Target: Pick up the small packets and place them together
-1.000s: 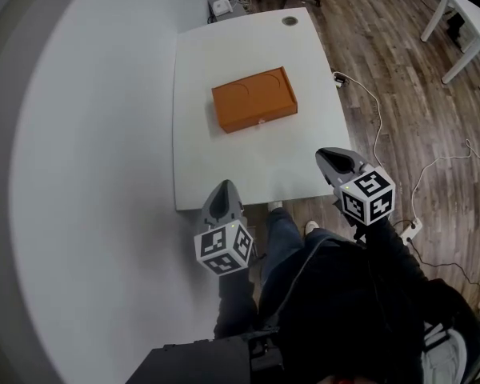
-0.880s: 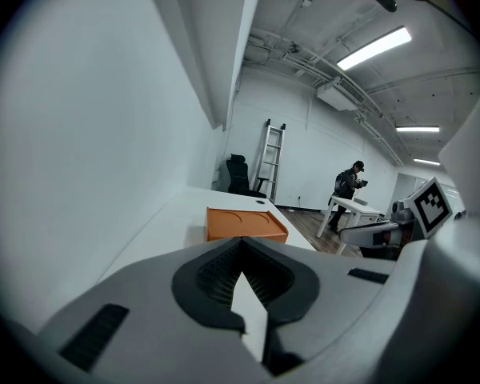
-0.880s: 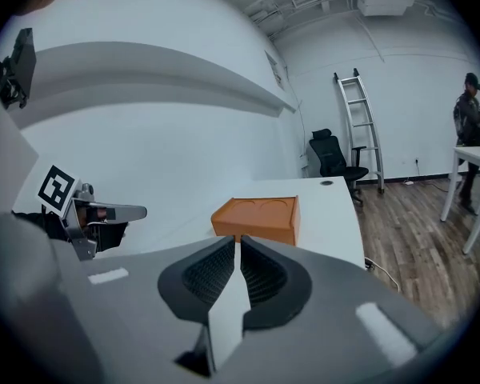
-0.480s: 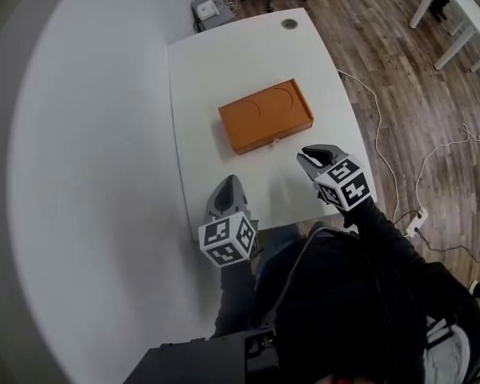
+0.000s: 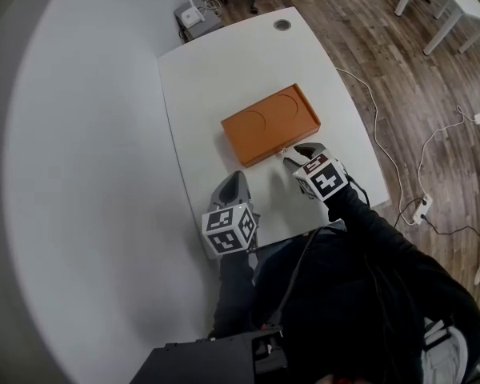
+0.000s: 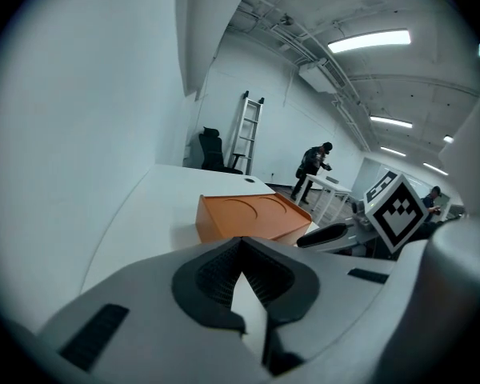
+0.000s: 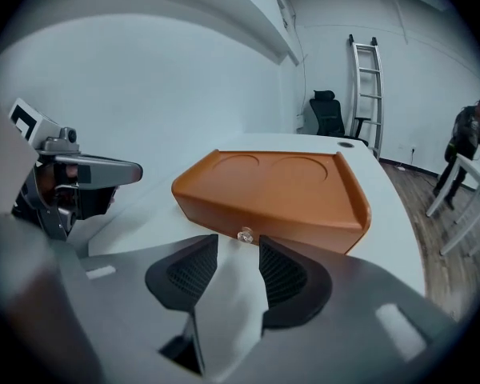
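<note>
An orange box (image 5: 270, 123) lies shut on the white table (image 5: 200, 78), with a small clear knob (image 5: 282, 151) on its near side. No small packets show in any view. My right gripper (image 5: 291, 154) is open and its jaws have just been opening. In the right gripper view the knob (image 7: 245, 234) sits just ahead of the gap of that gripper (image 7: 238, 256), and nothing is between the pads. My left gripper (image 5: 234, 184) hovers over the table's near part, shut and empty. From the left gripper view, that gripper (image 6: 240, 250) points at the box (image 6: 248, 217).
The table's near edge (image 5: 304, 229) is right below both grippers. A white wall runs along the left. Cables (image 5: 400, 174) and a power strip lie on the wood floor at right. A ladder (image 6: 250, 130), an office chair and a person (image 6: 310, 168) stand at the far end of the room.
Both grippers have moved forward from beyond the table's near edge to over it, toward the orange box. The right jaws went from shut to open, close to the knob.
</note>
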Demonstrator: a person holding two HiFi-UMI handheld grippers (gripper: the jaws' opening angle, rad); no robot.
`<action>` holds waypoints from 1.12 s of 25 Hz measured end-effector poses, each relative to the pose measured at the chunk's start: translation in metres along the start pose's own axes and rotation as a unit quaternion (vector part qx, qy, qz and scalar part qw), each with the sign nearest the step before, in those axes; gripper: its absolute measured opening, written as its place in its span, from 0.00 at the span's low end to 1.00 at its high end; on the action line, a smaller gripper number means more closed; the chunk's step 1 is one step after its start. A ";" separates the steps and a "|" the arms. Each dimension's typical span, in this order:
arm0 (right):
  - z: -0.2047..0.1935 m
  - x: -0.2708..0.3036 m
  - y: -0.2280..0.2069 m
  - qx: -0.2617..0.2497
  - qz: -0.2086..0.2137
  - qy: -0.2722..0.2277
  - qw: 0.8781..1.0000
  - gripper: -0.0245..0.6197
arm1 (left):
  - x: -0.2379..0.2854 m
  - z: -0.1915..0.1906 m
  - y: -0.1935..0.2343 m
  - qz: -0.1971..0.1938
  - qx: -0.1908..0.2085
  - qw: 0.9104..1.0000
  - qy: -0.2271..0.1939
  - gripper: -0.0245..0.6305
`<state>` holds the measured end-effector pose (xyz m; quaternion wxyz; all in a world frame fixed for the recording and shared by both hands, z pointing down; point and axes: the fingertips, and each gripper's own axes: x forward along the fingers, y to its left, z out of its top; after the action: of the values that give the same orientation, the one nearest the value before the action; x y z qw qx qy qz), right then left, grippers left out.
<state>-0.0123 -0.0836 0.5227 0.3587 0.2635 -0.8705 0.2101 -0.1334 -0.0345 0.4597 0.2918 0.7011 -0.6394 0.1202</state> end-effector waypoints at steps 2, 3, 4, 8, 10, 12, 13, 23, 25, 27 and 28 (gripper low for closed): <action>-0.002 0.012 -0.001 0.013 0.000 0.010 1.000 0.26 | 0.010 0.005 0.000 -0.018 0.004 1.000 -0.002 0.04; -0.002 0.016 -0.002 0.017 -0.003 0.015 1.000 0.26 | 0.014 0.008 0.001 -0.021 0.006 1.000 -0.002 0.04; -0.002 0.020 -0.004 0.020 -0.008 0.019 1.000 0.26 | 0.019 0.010 0.002 -0.024 0.009 1.000 -0.001 0.04; -0.004 0.034 -0.010 0.038 -0.029 0.029 0.998 0.26 | 0.037 0.010 0.007 -0.035 0.013 0.999 0.013 0.12; -0.005 0.037 -0.012 0.048 -0.045 0.026 0.997 0.26 | 0.043 0.007 0.015 -0.022 0.015 0.999 0.021 0.12; -0.004 0.039 -0.014 0.056 -0.059 0.020 0.997 0.26 | 0.048 0.006 0.021 -0.013 0.018 0.999 0.027 0.12; -0.004 0.041 -0.016 0.059 -0.064 0.017 0.996 0.26 | 0.051 0.005 0.023 -0.012 0.021 0.999 0.029 0.12; -0.004 0.049 -0.018 0.060 -0.084 0.018 0.994 0.18 | 0.057 0.008 0.031 0.009 0.064 0.997 0.030 0.12; -0.003 0.051 -0.017 0.050 -0.087 0.014 0.995 0.14 | 0.059 0.008 0.033 0.010 0.063 0.998 0.030 0.12; -0.005 0.051 -0.017 0.045 -0.086 0.014 0.995 0.14 | 0.059 0.007 0.033 0.006 0.056 0.998 0.029 0.12; -0.005 0.051 -0.017 0.045 -0.082 0.014 0.996 0.14 | 0.059 0.007 0.032 0.006 0.055 0.998 0.029 0.12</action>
<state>-0.0297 -0.1101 0.5660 0.3749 0.3469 -0.8304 0.2228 -0.1569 -0.0879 0.4942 0.2704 0.7085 -0.6273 0.1770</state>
